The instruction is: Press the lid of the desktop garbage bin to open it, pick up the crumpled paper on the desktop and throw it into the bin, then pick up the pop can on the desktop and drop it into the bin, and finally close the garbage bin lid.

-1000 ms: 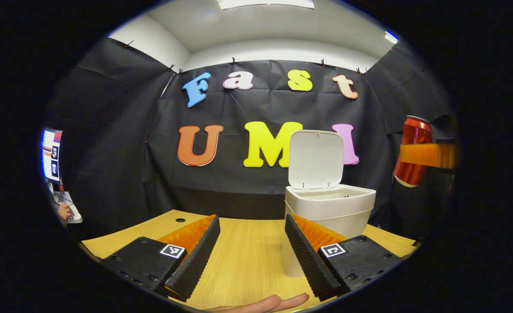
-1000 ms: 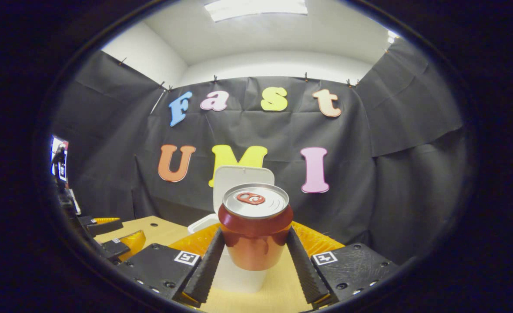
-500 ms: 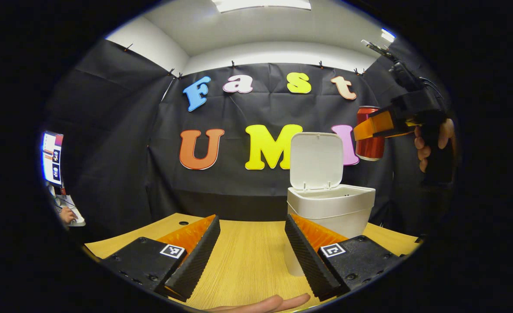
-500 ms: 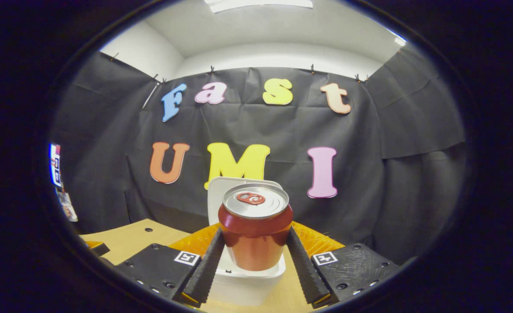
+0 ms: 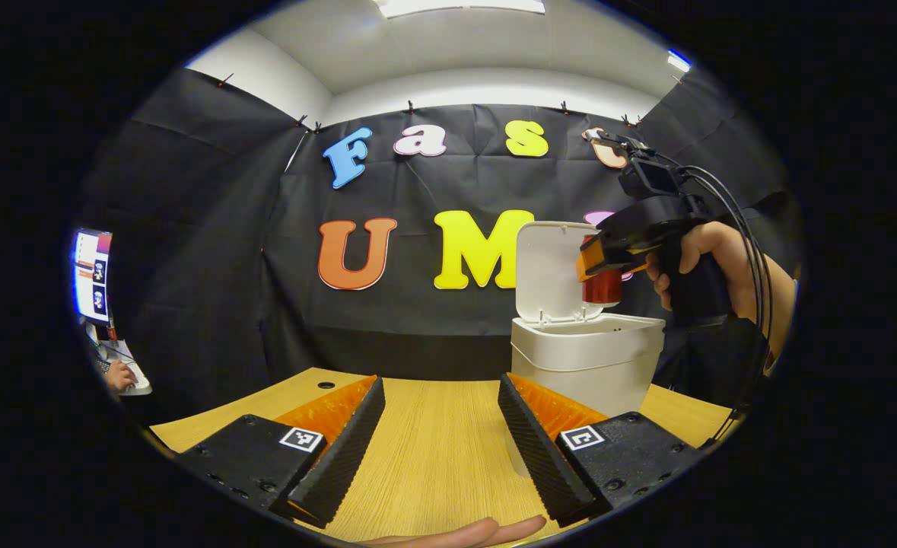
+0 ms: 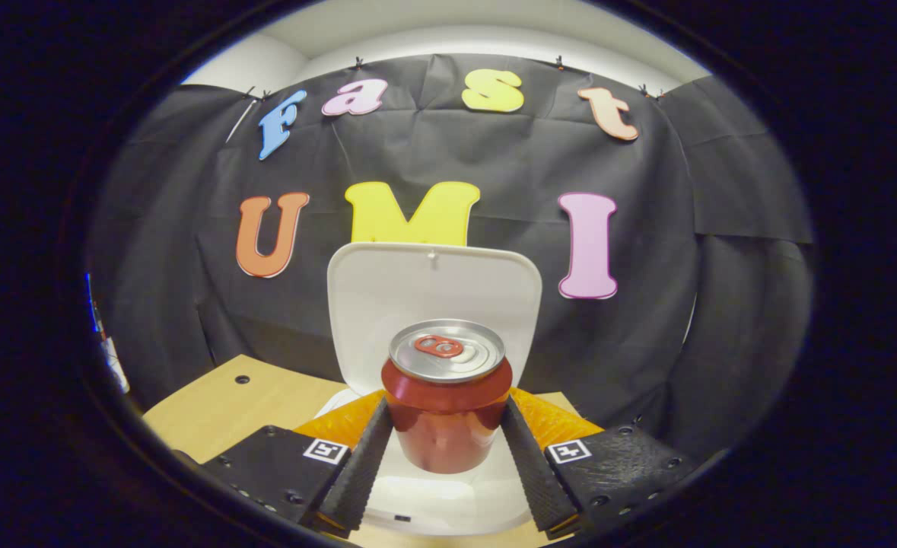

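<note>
Our right gripper squeezes the upright pop can; the open bin waits just below, at six o'clock.

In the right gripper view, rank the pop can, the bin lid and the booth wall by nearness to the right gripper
1. Pop can: clamped in the right gripper.
2. Bin lid: upright just behind the can.
3. Booth wall: farthest, behind the bin.

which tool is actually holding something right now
The right tool: its fingers clamp the red pop can above the open bin. The left tool is open.
</note>
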Available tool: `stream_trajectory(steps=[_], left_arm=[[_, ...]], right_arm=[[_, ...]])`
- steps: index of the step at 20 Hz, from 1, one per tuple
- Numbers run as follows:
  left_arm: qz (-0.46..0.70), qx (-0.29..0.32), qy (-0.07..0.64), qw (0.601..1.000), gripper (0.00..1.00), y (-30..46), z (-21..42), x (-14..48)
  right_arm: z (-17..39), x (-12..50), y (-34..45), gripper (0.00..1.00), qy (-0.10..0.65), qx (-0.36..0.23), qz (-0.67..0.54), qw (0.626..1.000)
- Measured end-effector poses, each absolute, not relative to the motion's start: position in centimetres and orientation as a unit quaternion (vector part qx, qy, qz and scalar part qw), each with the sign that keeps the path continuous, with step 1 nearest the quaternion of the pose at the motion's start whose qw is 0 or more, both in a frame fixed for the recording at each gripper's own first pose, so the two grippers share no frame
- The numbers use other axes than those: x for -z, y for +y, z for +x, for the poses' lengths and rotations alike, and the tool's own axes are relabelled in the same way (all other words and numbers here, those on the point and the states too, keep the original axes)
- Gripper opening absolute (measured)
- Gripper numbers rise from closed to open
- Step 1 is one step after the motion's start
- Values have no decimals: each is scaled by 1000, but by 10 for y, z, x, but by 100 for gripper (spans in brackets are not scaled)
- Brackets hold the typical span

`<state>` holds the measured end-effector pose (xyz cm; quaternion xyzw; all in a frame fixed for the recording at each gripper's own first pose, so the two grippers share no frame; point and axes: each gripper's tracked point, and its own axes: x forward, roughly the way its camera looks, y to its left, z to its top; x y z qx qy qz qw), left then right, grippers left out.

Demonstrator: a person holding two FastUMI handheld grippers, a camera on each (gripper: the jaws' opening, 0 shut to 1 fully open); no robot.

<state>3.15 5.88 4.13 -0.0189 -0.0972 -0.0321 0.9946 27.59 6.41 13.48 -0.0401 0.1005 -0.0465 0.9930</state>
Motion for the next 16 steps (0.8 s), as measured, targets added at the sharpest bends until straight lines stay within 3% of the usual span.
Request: stream_trajectory(steps=[3,6,16], left_arm=[[-10,35,-95,995,97,60,32,-38],[5,32,-104,994,97,71,29,-39],[-4,27,-98,995,97,90,33,-33]], right_arm=[[290,-133,74,81,107,53,-33,992],[295,-147,65,80,86,96,-57,990],[299,-147,65,83,90,110,-53,988]])
